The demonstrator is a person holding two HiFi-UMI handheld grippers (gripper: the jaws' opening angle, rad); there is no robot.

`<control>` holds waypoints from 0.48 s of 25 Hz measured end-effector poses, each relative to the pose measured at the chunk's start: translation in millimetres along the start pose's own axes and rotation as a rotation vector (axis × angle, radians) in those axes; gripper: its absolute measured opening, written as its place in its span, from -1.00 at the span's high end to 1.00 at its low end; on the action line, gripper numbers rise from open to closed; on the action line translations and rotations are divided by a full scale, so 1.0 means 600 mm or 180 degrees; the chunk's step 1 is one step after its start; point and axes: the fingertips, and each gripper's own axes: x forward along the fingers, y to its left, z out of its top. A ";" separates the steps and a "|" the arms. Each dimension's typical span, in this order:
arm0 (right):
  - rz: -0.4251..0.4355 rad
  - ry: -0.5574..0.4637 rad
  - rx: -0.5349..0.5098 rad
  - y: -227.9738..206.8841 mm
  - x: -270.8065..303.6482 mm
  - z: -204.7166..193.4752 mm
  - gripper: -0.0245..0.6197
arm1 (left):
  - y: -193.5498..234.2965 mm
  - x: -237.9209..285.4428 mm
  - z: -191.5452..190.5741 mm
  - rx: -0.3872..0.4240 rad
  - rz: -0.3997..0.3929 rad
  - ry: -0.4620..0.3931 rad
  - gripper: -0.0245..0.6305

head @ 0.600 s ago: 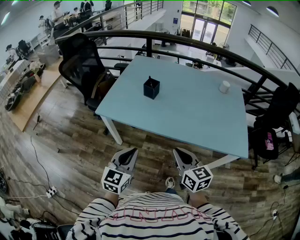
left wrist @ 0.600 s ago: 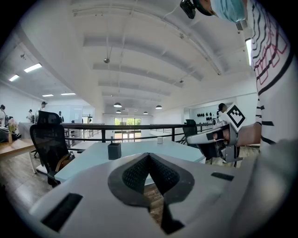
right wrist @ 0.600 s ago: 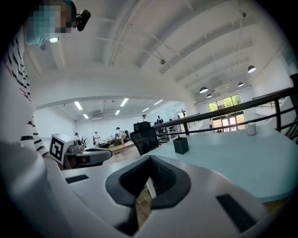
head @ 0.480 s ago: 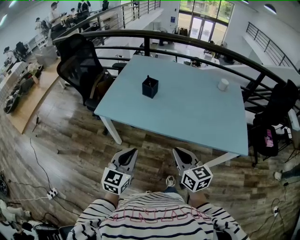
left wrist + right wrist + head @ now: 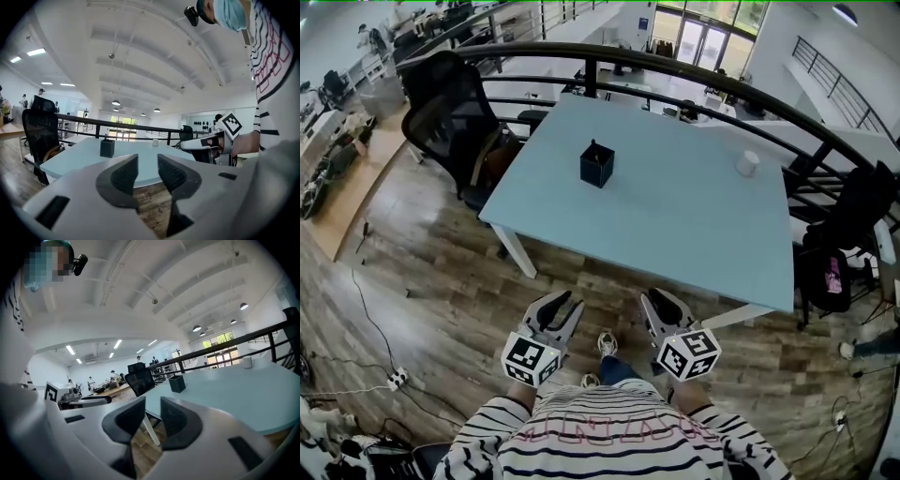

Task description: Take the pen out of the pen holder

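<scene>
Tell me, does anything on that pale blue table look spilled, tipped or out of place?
Nothing stands out. The black pen holder stands upright on the table, the small white cup sits upright near its far right edge, and no spill shows.

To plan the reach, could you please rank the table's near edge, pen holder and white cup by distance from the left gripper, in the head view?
1. Table's near edge, just ahead.
2. Pen holder, on the table, left of centre.
3. White cup, table's far right.
</scene>
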 end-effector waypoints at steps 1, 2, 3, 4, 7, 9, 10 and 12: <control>0.0013 0.0015 0.0035 -0.007 0.011 -0.001 0.48 | 0.007 0.008 -0.003 -0.0036 0.0008 0.0019 0.47; 0.0027 0.0030 0.0053 -0.014 0.023 -0.001 0.27 | 0.016 0.015 -0.006 -0.0067 0.0029 0.0035 0.34; 0.0041 0.0041 0.0055 -0.021 0.037 0.002 0.27 | 0.027 0.022 -0.006 -0.0085 0.0056 0.0047 0.34; 0.0055 0.0047 0.0055 -0.027 0.050 0.005 0.27 | 0.038 0.029 -0.005 -0.0091 0.0085 0.0058 0.34; 0.0115 0.0053 0.0082 -0.052 0.088 0.021 0.27 | 0.073 0.060 0.000 -0.0079 0.0199 0.0101 0.34; 0.0150 0.0064 0.0092 -0.076 0.116 0.033 0.27 | 0.098 0.089 0.011 -0.0080 0.0282 0.0093 0.34; 0.0161 0.0074 0.0090 -0.088 0.131 0.040 0.27 | 0.111 0.104 0.017 -0.0078 0.0310 0.0087 0.34; 0.0180 0.0097 0.0080 -0.111 0.164 0.053 0.27 | 0.138 0.132 0.027 -0.0069 0.0348 0.0087 0.34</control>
